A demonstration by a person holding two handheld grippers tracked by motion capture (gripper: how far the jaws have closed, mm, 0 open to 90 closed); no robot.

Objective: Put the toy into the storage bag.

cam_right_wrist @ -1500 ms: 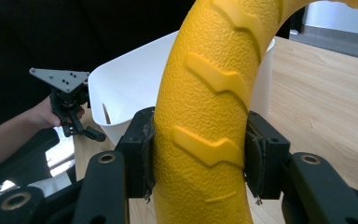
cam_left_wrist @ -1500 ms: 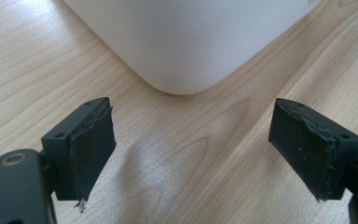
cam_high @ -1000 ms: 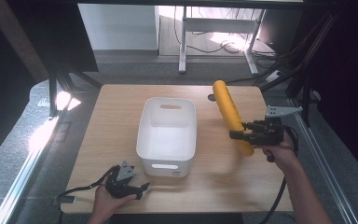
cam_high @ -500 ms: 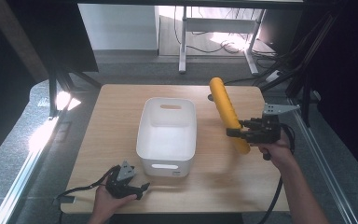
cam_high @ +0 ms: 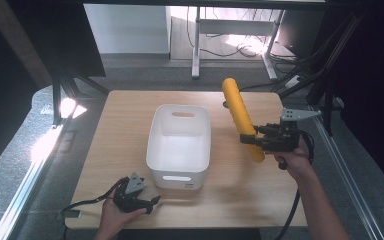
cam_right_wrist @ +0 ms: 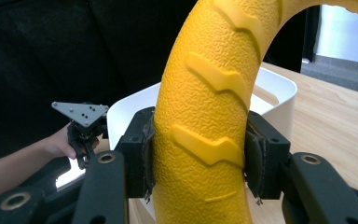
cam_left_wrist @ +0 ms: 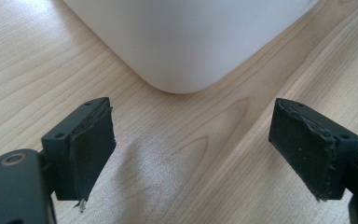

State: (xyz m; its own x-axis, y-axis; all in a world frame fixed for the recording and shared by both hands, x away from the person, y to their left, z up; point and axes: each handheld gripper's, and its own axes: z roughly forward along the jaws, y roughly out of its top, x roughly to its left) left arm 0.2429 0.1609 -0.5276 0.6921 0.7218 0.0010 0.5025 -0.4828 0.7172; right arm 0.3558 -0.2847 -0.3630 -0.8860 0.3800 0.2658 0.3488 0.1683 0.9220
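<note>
A white bin (cam_high: 181, 144) is seen standing near the middle of the wooden counter (cam_high: 125, 120), with a handle slot in its near wall and another in its far wall. The right tool (cam_high: 253, 140) is held by the right hand (cam_high: 292, 159) to the right of the bin, its jaws closed on a yellow textured ring (cam_high: 241, 117) with raised zigzag ridges; the ring is lifted clear of the counter and seen edge-on from above, rising away toward the far side. The left tool (cam_high: 150, 202) is held by the left hand (cam_high: 114, 216) at the counter's near edge, its jaws spread wide and empty, pointed at the bin's near corner.
</note>
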